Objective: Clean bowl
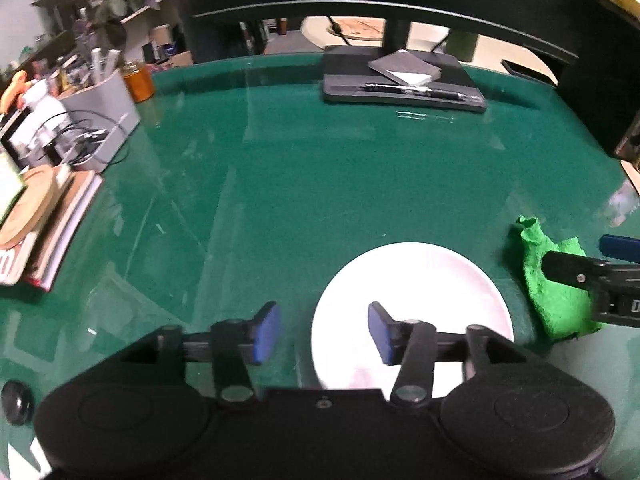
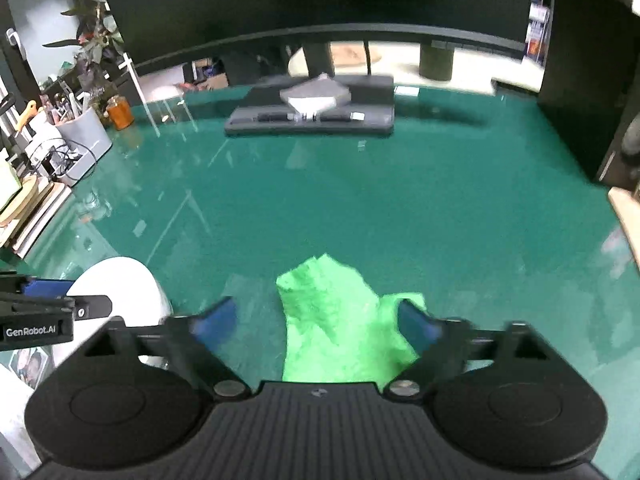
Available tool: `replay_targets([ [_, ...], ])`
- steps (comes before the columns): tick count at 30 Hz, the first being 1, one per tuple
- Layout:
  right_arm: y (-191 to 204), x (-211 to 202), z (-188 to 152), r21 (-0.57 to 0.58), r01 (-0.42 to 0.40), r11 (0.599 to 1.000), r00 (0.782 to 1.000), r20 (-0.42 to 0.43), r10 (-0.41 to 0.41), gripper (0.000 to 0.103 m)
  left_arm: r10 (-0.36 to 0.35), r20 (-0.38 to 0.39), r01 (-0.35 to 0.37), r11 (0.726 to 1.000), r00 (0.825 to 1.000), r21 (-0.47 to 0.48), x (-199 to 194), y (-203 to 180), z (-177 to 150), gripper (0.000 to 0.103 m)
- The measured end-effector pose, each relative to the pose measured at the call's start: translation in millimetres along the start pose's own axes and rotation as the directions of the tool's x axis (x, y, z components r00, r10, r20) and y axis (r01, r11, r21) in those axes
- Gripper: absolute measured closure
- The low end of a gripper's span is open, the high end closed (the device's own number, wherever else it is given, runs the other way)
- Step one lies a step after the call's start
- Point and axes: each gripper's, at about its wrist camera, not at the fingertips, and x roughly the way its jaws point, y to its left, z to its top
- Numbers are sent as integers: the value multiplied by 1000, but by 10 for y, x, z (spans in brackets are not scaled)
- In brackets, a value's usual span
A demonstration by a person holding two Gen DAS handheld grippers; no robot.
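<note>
**Resting on the green table: bowl beside a crumpled cloth**

Lying flat on the green table, the white bowl is being shown almost whole only by the left wrist view, where its shallow round face is being seen from above. In the right wrist view only a part of it is being shown at the left edge, half hidden behind the other tool. The left gripper is being held over the bowl's left rim with its blue pads moderately apart; one pad is being seen above the bowl, the other above bare table, and nothing is being pressed between them. Just beside the bowl, to its right, the bright green cloth is being seen crumpled on the table. Its full spread is being given by the right wrist view; the left view is showing only a piece of it behind a black finger. The right gripper is being held wide around the cloth, with its pads blurred and not being pressed on it. Farther back, a dark tray with a notebook and a pen is being shown more sharply by the left view.
</note>
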Motion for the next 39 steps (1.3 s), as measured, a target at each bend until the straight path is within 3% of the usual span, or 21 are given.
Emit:
replay_targets([
  [4, -32, -241, -36, 47, 10, 999, 1000, -2, -9, 1, -4, 18, 4, 1000, 1000, -1, -166, -10, -4, 41],
  [6, -53, -339, -33, 60, 25, 998, 1000, -11, -25, 1, -4, 23, 4, 1000, 1000, -12, -278, -11, 19, 34],
  [11, -18, -526, 45, 104, 125, 987, 990, -80, -117, 1, 52, 30, -52, 999, 998, -5, -633, -64, 103, 0],
  [14, 96, -707, 69, 93, 163, 982, 986, -40, -160, 0, 33, 77, -31, 999, 996, -29, -846, -61, 128, 0],
  [18, 252, -819, 118, 45, 207, 977, 978, -27, -206, 0, 3, 78, 1, 999, 997, -49, -907, -79, 154, 0],
  [21, 150, -752, 117, 112, 114, 987, 990, -91, -105, 0, 34, 55, -32, 999, 998, -28, -878, -136, 156, 1],
  [24, 69, -821, 133, 171, 88, 981, 992, -100, -71, 0, 90, 75, -90, 996, 993, 2, -977, -190, 170, 1],
  [28, 166, -1121, 183, 135, 93, 987, 995, 11, -95, 0, 78, 221, -84, 996, 972, 18, -1287, -213, 191, 0],
  [30, 196, -1168, 160, 117, 49, 992, 998, 43, -54, 0, 39, 236, -40, 999, 971, 1, -1282, -191, 207, 0],
  [31, 178, -1123, 155, 124, 22, 992, 1000, 18, -24, 0, 20, 210, -17, 1000, 977, -12, -1231, -175, 217, 0],
  [32, 121, -982, 142, 172, -33, 985, 997, -64, 44, 0, -4, 173, 10, 999, 985, -31, -1162, -155, 229, 1],
  [34, 53, -839, 115, 242, -48, 969, 983, -159, 88, 0, -21, 137, 28, 998, 990, -48, -1097, -137, 218, 1],
  [35, 10, -775, 79, 275, -37, 961, 975, -201, 95, 0, -25, 129, 32, 998, 991, -52, -1084, -134, 207, 1],
  [39, 0, -794, 56, 260, 39, 965, 979, -205, 15, 0, -15, 100, 20, 998, 995, -52, -1036, -159, 197, 1],
])
